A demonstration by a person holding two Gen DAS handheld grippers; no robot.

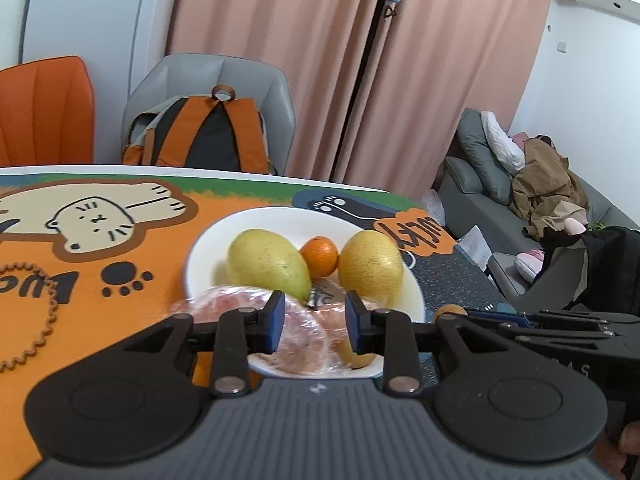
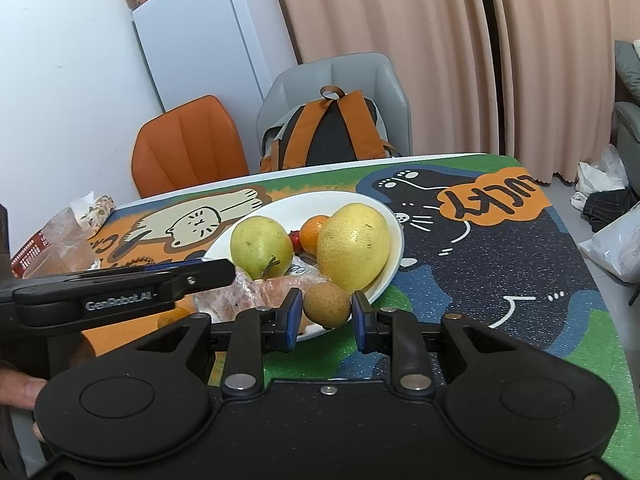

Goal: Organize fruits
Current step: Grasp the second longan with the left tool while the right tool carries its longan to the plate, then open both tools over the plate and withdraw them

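Observation:
A white plate point(image 1: 208, 248) on the cartoon table mat holds a green-yellow mango point(image 1: 268, 264), a tangerine point(image 1: 319, 256), a round yellow fruit point(image 1: 370, 266) and plastic-wrapped pink fruit pieces point(image 1: 304, 340). My left gripper point(image 1: 316, 320) hangs just over the wrapped pieces. Its pads stand a little apart and press on nothing that I can see. In the right wrist view my right gripper point(image 2: 327, 309) is at the plate's point(image 2: 394, 256) near rim, shut on a small round brown fruit point(image 2: 326, 300) that fills the gap between its pads. A small red fruit point(image 2: 295, 240) lies behind the mango point(image 2: 260, 246).
Behind the table stand a grey chair point(image 2: 360, 76) with an orange backpack point(image 2: 332, 136) and an orange chair point(image 2: 188, 144). Bags and a packet point(image 2: 60, 240) lie at the table's left. Another orange fruit point(image 2: 174, 316) sits under the left gripper's arm. A sofa point(image 1: 500, 200) is at the right.

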